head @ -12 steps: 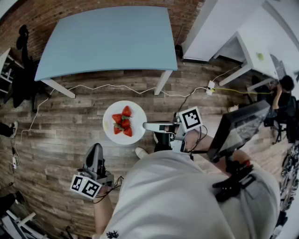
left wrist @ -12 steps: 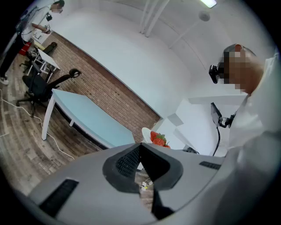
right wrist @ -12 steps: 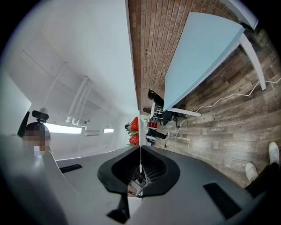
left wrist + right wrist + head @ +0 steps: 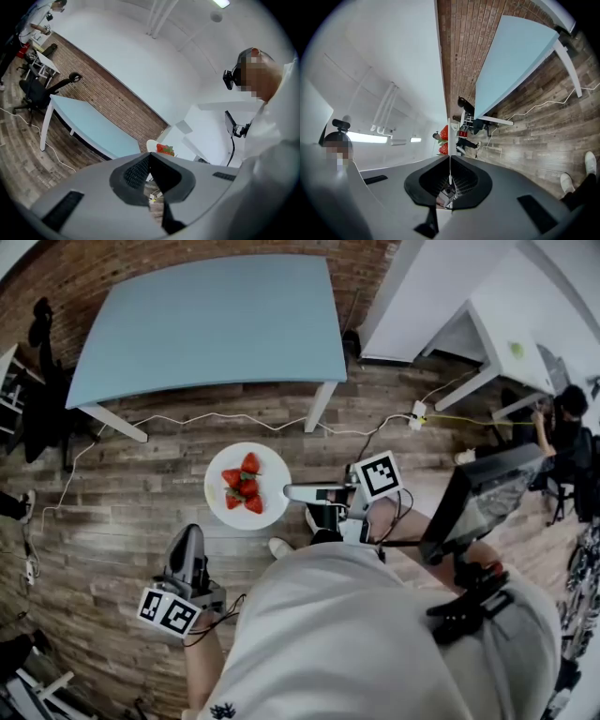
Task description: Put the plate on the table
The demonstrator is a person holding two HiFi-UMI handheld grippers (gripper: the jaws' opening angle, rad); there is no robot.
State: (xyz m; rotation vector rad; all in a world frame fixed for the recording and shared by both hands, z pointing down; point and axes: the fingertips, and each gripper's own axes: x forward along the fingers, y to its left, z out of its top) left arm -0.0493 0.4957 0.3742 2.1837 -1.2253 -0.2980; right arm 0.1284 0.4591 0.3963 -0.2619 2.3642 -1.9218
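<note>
Plate (image 4: 246, 486) hangs in the air over the wooden floor (image 4: 141, 493), white and round, with a heap of red strawberries (image 4: 243, 487) at its middle. It is short of the table (image 4: 206, 320) and not resting on anything. I see the right gripper (image 4: 298, 491) clamped on its right-hand rim. In the right gripper view the 2 jaws are closed tight on that rim, which runs edge-on as a thin white line between the pads (image 4: 461, 180). 2 of the strawberries (image 4: 444, 140) show beyond the jaw tips.

My left gripper (image 4: 188, 536) is held lower and to the left, well apart from the plate. In the left gripper view its 2 jaws meet at the tips with nothing between them, and the plate with its fruit shows just past them.

The table is pale blue with white legs, its top bare, standing beyond the plate against a red brick wall (image 4: 459, 47). A white cable (image 4: 216, 415) trails across the floorboards between the table legs and the plate. A black office chair (image 4: 40, 91) stands off the table's left end. To the right is a white desk (image 4: 497, 343), with a person (image 4: 562, 418) sitting near it.
</note>
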